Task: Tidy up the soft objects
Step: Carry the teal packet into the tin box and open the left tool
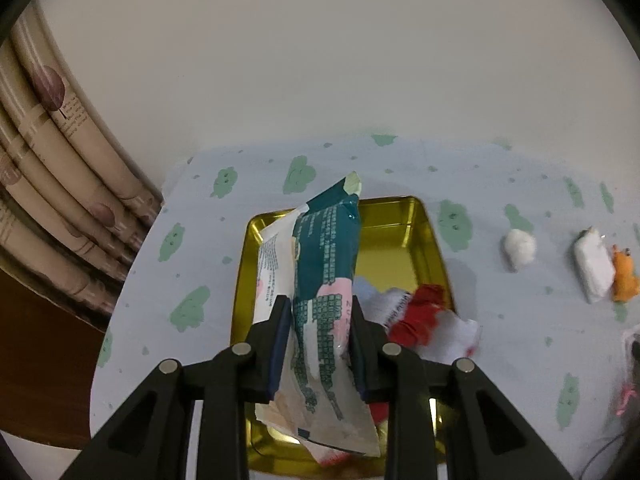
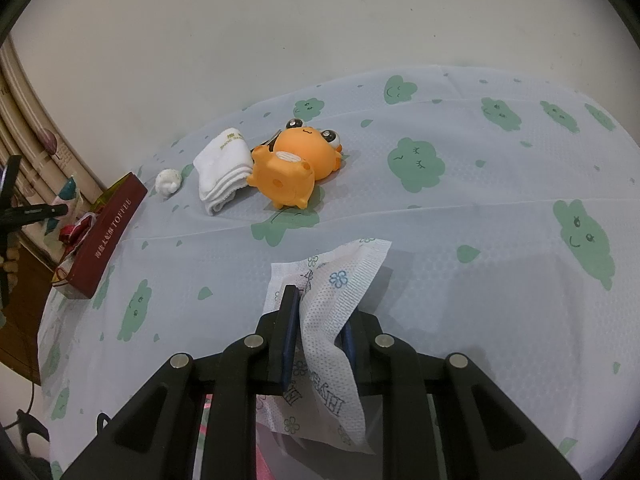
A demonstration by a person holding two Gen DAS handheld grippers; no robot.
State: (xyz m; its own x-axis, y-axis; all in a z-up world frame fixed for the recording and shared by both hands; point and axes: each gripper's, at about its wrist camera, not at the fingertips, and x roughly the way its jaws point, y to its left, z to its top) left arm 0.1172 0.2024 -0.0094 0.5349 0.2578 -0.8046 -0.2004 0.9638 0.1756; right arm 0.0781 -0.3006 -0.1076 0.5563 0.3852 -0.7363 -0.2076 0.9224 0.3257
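Note:
My left gripper (image 1: pixel 320 312) is shut on a teal, pink and white soft packet (image 1: pixel 326 256), held above a gold tin tray (image 1: pixel 400 224). Inside the tray lie a white printed packet (image 1: pixel 272 260) and a red and white cloth (image 1: pixel 424 316). My right gripper (image 2: pixel 320 312) is shut on a white wipe packet with blue flowers (image 2: pixel 340 280), just above the tablecloth. Farther back lie an orange frog toy (image 2: pixel 296 164), a folded white towel (image 2: pixel 224 168) and a small white ball (image 2: pixel 169 182). The same ball (image 1: pixel 519 247), towel (image 1: pixel 594 266) and frog (image 1: pixel 624 276) show right of the tray.
A light blue tablecloth with green clouds (image 2: pixel 440 240) covers the table. The tin's dark red side with gold lettering (image 2: pixel 108 236) stands at the left in the right wrist view. A striped curtain (image 1: pixel 60 184) hangs at the left, and a pale wall rises behind.

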